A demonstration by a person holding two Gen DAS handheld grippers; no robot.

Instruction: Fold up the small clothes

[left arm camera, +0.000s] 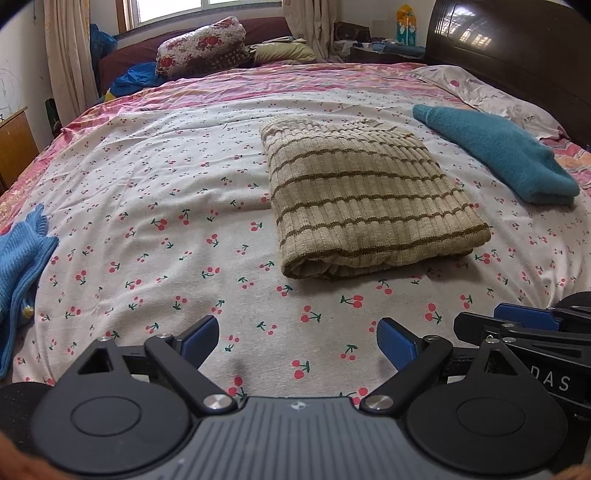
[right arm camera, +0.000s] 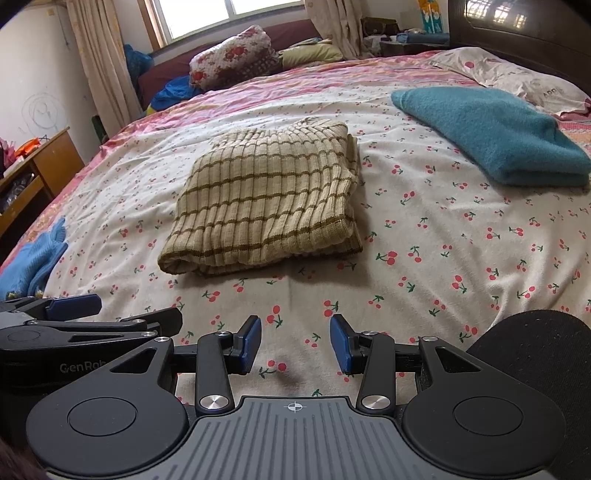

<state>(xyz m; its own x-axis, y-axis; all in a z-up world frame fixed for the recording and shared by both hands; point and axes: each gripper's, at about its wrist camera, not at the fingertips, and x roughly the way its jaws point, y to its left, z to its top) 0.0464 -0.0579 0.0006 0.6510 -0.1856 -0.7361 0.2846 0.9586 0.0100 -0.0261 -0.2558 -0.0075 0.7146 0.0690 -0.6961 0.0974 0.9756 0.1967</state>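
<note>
A beige sweater with brown stripes (left arm camera: 365, 199) lies folded into a thick rectangle on the bed (left arm camera: 155, 206), at the centre of the left wrist view and a little left of centre in the right wrist view, resting flat on the white sheet printed with red cherries. To its right, toward the upper right of both frames, a teal garment (left arm camera: 502, 151) lies folded and apart from it, near a pale pillow (left arm camera: 491, 88) by the dark headboard (left arm camera: 517, 44). At the left edge of both views a light blue knit garment (left arm camera: 18, 266) lies loose and unfolded on the sheet. The left gripper (left arm camera: 297, 341) sits at the bottom of its own frame with its blue-padded fingers (left arm camera: 201, 338) spread wide apart and only bare sheet between them, well short of the sweater. The right gripper (right arm camera: 295, 341) sits likewise at the bottom of its frame, its fingers (right arm camera: 253, 339) also apart with nothing between them, above the sheet and in front of the sweater's near folded edge. Each gripper shows at the lower side edge of the other's view, the two close beside each other. At the top of the frames, a floral bundle (left arm camera: 201, 46) rests below the window (left arm camera: 207, 7), with curtains (left arm camera: 66, 55) at upper left.
</note>
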